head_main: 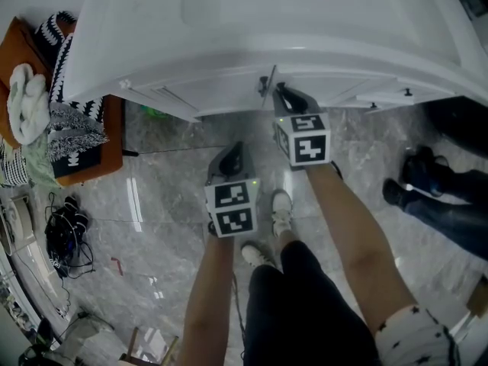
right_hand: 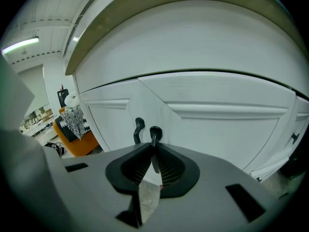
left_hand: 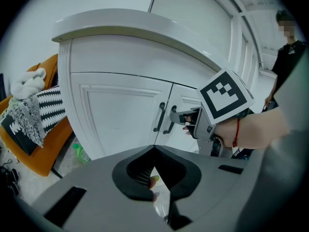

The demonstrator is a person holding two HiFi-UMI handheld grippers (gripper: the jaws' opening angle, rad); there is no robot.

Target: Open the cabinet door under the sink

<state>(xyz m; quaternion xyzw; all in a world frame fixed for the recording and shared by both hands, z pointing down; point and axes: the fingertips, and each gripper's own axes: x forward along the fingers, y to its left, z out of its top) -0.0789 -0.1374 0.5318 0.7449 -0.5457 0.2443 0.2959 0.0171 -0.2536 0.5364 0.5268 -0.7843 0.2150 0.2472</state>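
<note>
R gripper (right_hand: 154, 154) pinched on thin door handle (right_hand: 155, 135); cabinet door (right_hand: 227, 129) under sink (head_main: 252, 21) closed. L gripper (left_hand: 155, 170) pressed together, empty, held back. Risk: slim bar slips from pads if pull goes off-axis or jerky.

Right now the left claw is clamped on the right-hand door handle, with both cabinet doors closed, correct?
No. The right claw is the one clamped on that right-hand door handle, as the right gripper view shows; the left claw is shut on nothing. Both cabinet doors are closed.
</note>
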